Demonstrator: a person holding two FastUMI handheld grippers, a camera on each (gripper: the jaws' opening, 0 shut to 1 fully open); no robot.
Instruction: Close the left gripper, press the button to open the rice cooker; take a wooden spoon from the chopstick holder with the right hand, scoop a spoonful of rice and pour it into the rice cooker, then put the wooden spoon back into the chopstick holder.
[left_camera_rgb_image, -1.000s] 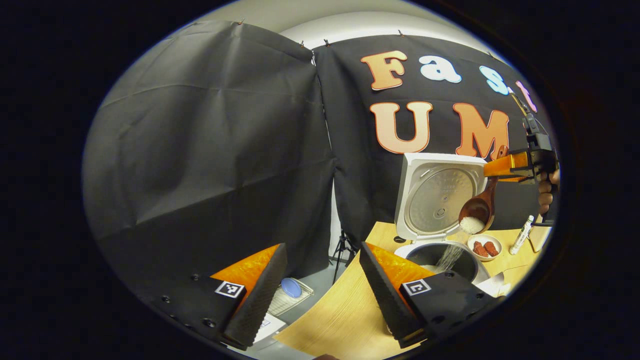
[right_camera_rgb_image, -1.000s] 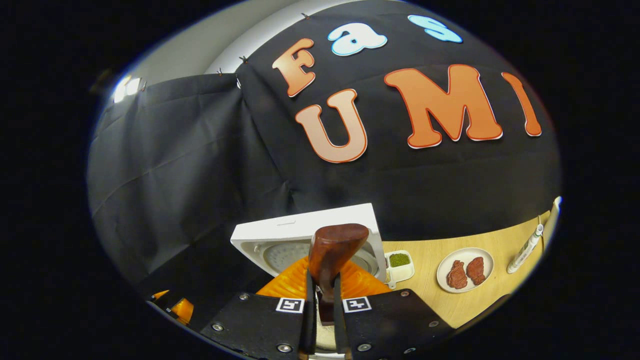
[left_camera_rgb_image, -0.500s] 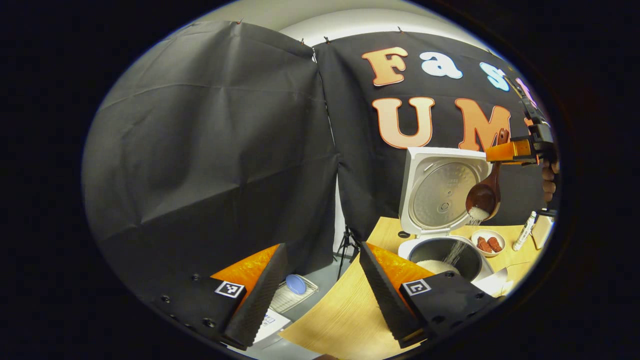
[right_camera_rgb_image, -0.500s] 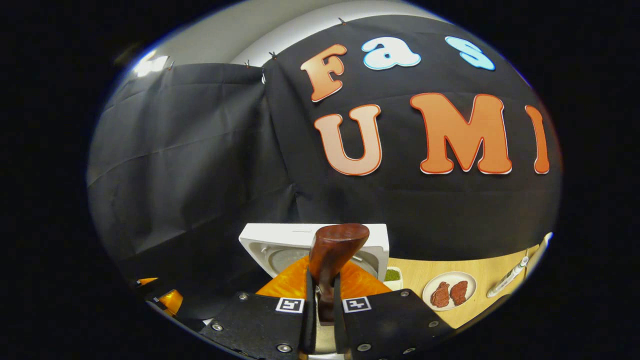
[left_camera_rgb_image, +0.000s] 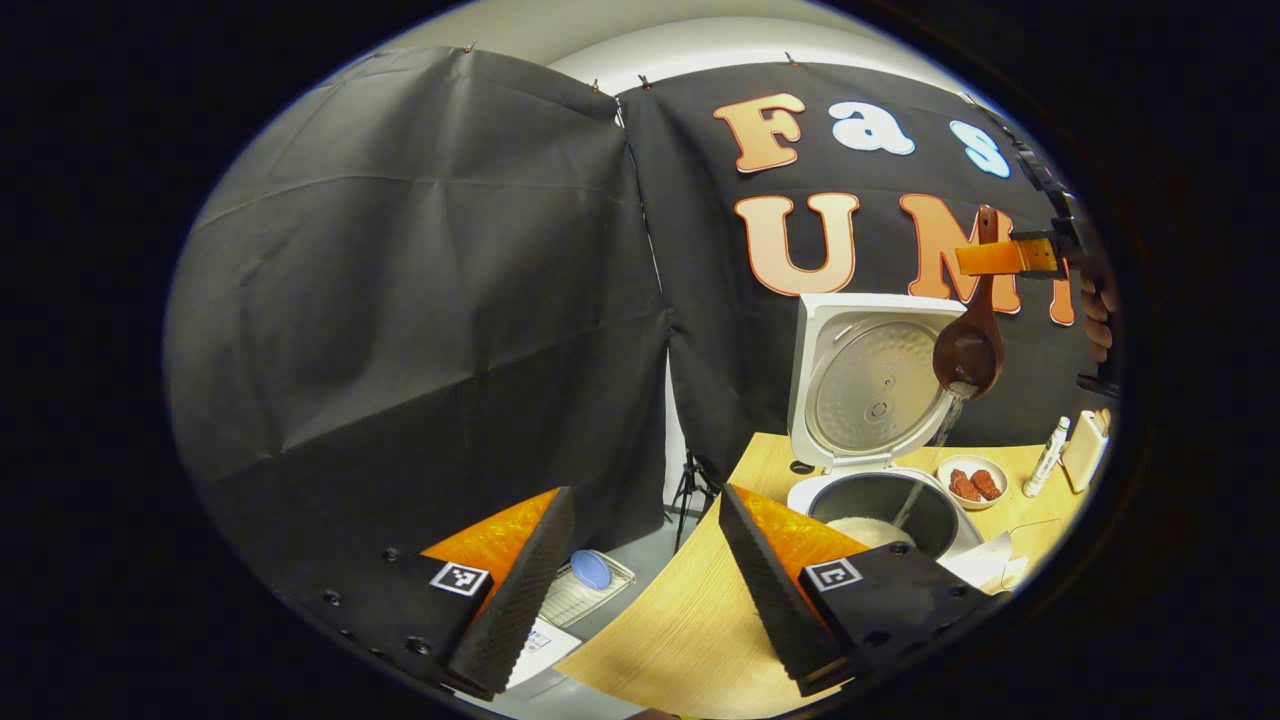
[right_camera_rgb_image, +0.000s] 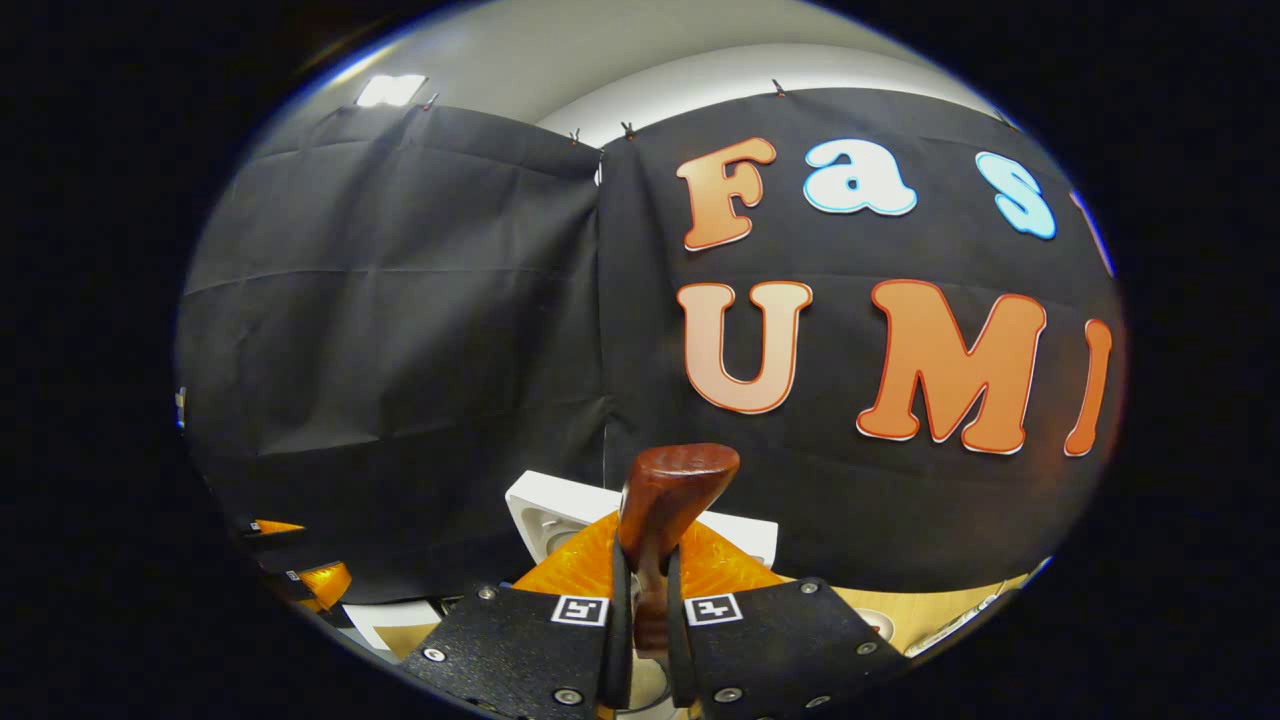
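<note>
Pouring rice: wooden spoon (left_camera_rgb_image: 968, 345) hanging bowl-down above the rice cooker (left_camera_rgb_image: 880, 505), handle up, so the grains are falling in a thin stream into the open pot instead of onto the tabletop (left_camera_rgb_image: 690, 620). Right gripper (right_camera_rgb_image: 640, 610) clamping both fingers on the spoon's handle, whose blunt end is poking up at 12 o'clock from the fingers; pinching near the top, probably to let the bowl tip freely. Cooker lid (left_camera_rgb_image: 868, 375) standing upright at the pot's 12 o'clock, out of the stream's way. Left gripper (left_camera_rgb_image: 640, 570) idling low at the cooker's 8 o'clock, fingers wide apart and holding nothing, likely parked clear of the pour. Plate of red pieces (left_camera_rgb_image: 972, 482) and white bottle (left_camera_rgb_image: 1045, 455) sitting at the cooker's 2 o'clock, well apart from the falling rice. Returning the spoon to the holder not yet done.
</note>
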